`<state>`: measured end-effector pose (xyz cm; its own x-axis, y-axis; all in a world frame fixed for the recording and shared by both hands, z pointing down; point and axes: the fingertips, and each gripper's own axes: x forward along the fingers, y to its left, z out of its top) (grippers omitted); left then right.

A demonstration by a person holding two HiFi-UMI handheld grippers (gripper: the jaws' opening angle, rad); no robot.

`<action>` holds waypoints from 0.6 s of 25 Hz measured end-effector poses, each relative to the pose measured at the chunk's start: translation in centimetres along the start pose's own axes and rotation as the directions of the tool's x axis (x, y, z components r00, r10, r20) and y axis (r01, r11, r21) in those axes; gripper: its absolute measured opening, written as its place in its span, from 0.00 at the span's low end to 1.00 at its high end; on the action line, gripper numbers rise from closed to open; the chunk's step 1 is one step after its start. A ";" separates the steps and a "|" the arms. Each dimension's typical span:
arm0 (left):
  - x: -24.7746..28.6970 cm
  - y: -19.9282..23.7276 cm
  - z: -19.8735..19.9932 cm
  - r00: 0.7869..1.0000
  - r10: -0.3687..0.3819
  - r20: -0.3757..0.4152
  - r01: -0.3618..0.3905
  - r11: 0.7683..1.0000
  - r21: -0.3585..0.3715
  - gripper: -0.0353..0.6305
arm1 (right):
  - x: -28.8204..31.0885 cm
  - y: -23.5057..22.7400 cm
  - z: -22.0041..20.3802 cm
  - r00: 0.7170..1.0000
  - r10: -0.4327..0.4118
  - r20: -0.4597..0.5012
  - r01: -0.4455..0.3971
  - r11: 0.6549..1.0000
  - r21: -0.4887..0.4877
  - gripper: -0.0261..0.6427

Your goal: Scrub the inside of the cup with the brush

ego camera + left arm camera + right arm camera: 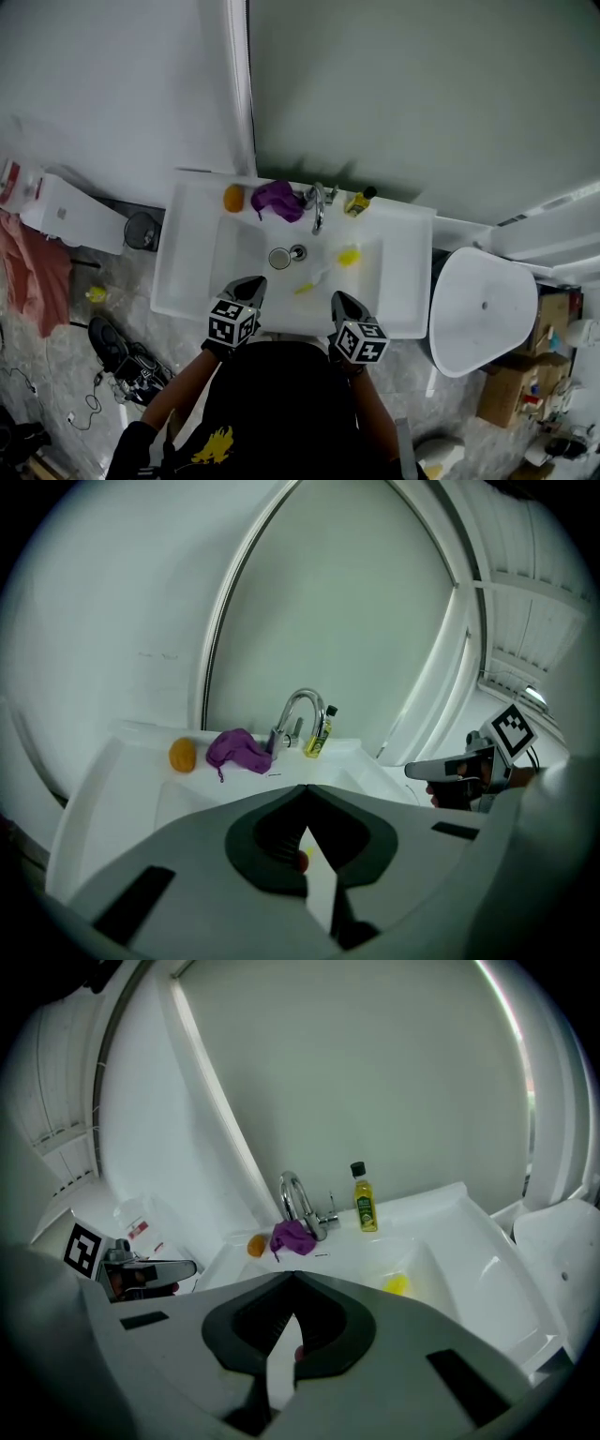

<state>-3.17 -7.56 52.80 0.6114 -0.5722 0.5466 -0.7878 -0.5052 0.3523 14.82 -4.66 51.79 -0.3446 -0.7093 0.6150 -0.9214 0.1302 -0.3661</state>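
A white sink (187,244) is filling the middle of the head view, with a white toilet (483,309) standing just beside it on the person's right. The left tongs (251,285) and the right tongs (343,301) are hovering side by side over the sink's near rim. Each pair is pressed together with nothing between the jaws, as each gripper view shows (305,791) (292,1279). A purple cloth (277,200) is lying on the back ledge, touching the base of the curved faucet (319,202). A yellow bottle (357,201) is standing on the faucet's other side. Down in the basin, the brush (347,256) with its yellow head is lying slantwise. The cup (279,258) is sitting just beside the drain, well apart from both tongs. A small orange object (233,198) is resting left of the cloth.
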 end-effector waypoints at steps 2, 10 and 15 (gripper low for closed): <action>-0.7 -0.7 -0.2 1.000 -0.013 0.013 0.013 1.000 0.027 0.08 | -0.9 0.3 -0.2 1.000 0.002 0.013 -0.002 1.000 0.002 0.08; -1.5 -1.8 0.0 0.995 -0.063 0.077 0.060 0.997 0.043 0.08 | -2.8 -0.7 1.0 0.996 -0.007 0.088 0.007 1.000 -0.010 0.08; -1.3 -2.2 1.3 0.991 -0.062 0.121 0.045 0.990 0.135 0.08 | -2.5 0.2 2.4 0.993 -0.014 0.120 0.027 0.994 -0.104 0.08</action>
<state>-2.13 -6.57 50.31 0.6634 -0.6137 0.4281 -0.7420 -0.6131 0.2711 15.93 -4.47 48.52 -0.3072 -0.7890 0.5321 -0.9441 0.1823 -0.2747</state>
